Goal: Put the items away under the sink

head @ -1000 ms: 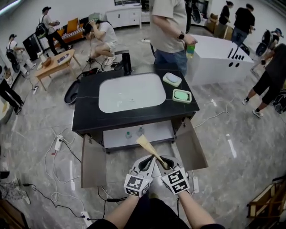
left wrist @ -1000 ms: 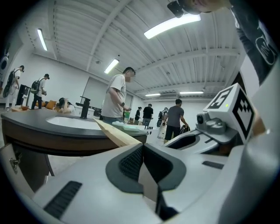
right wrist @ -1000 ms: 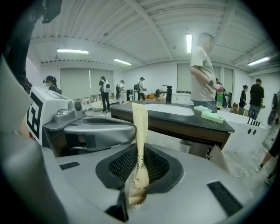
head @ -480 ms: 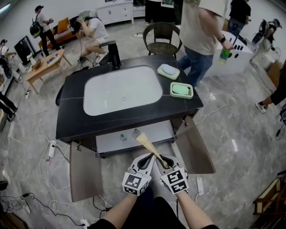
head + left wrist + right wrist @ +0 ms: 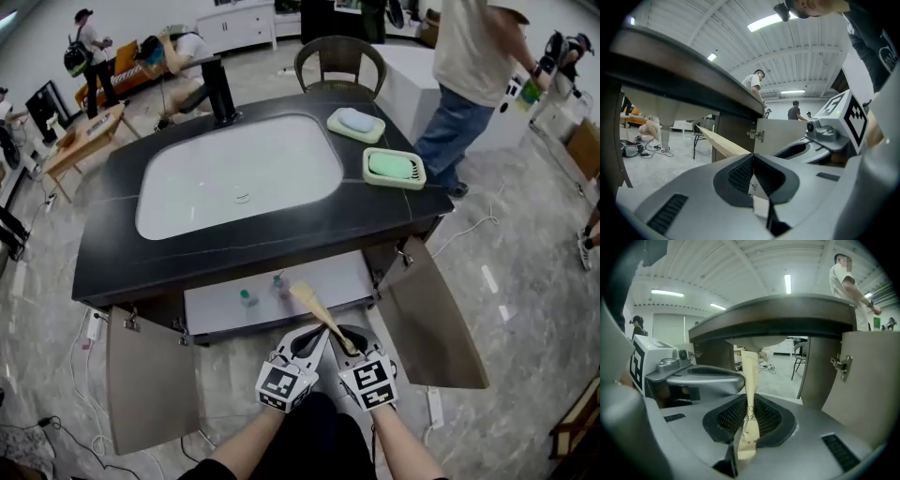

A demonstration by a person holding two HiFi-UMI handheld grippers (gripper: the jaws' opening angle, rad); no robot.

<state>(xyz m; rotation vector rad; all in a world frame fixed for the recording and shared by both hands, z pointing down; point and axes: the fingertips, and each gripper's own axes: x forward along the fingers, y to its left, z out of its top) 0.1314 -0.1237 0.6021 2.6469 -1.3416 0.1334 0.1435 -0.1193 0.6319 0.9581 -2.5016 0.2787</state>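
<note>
A wooden spatula (image 5: 315, 307) sticks out of my right gripper (image 5: 346, 341), blade toward the open cabinet under the sink (image 5: 239, 173). In the right gripper view the jaws are shut on its handle (image 5: 750, 380), which rises between the pads below the counter's edge. My left gripper (image 5: 317, 339) sits right beside it, shut with nothing between its pads (image 5: 740, 174); the spatula (image 5: 719, 140) passes across its left. Two small bottles (image 5: 246, 297) (image 5: 278, 284) stand on the cabinet's white shelf (image 5: 319, 286).
Both cabinet doors hang open, left (image 5: 150, 389) and right (image 5: 436, 314). On the dark counter are two green soap dishes (image 5: 394, 167) (image 5: 356, 122) and a black faucet (image 5: 220, 89). A chair (image 5: 339, 61) and a person (image 5: 473, 75) stand behind. Cables and a power strip (image 5: 433, 408) lie on the floor.
The cabinet has come nearer and larger as both grippers sank toward its opening with the spatula. The person with the green bottle walked off to the right.
</note>
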